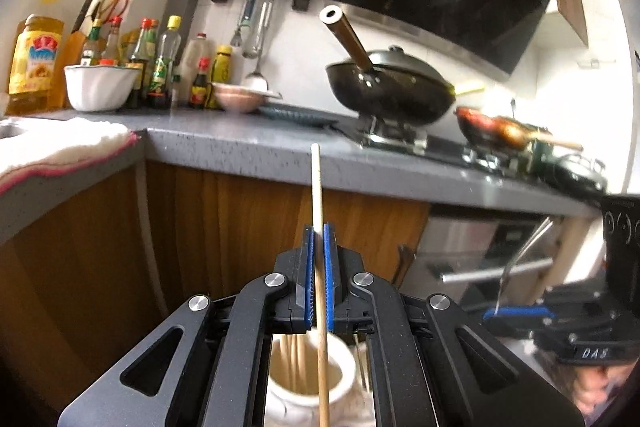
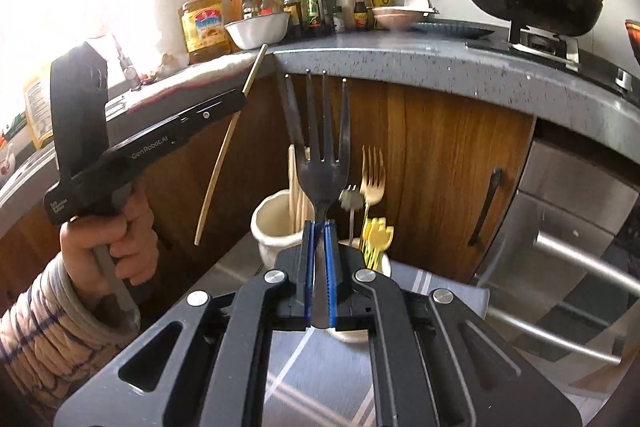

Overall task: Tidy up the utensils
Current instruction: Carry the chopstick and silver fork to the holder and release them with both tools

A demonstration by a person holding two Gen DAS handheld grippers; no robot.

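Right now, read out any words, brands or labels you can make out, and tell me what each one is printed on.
"GenRobot.AI": on the side of the left claw, seen from the right wrist.
"DAS": on a black block at the lower right of the left wrist view.
Oil jug label: print too blurred to read.
Sauce bottles: labels too small.
Small white print on the left claw's black handle end: unreadable.

My left gripper (image 1: pixel 319 233) is closed on a single pale wooden chopstick (image 1: pixel 319 211), which passes between the blue pads and points up toward the grey speckled desk (image 1: pixel 248 143). Below the gripper stands a cream ceramic jar (image 1: pixel 310 383) with more chopsticks inside. On the stove sits a black lidded wok (image 1: pixel 390 87).
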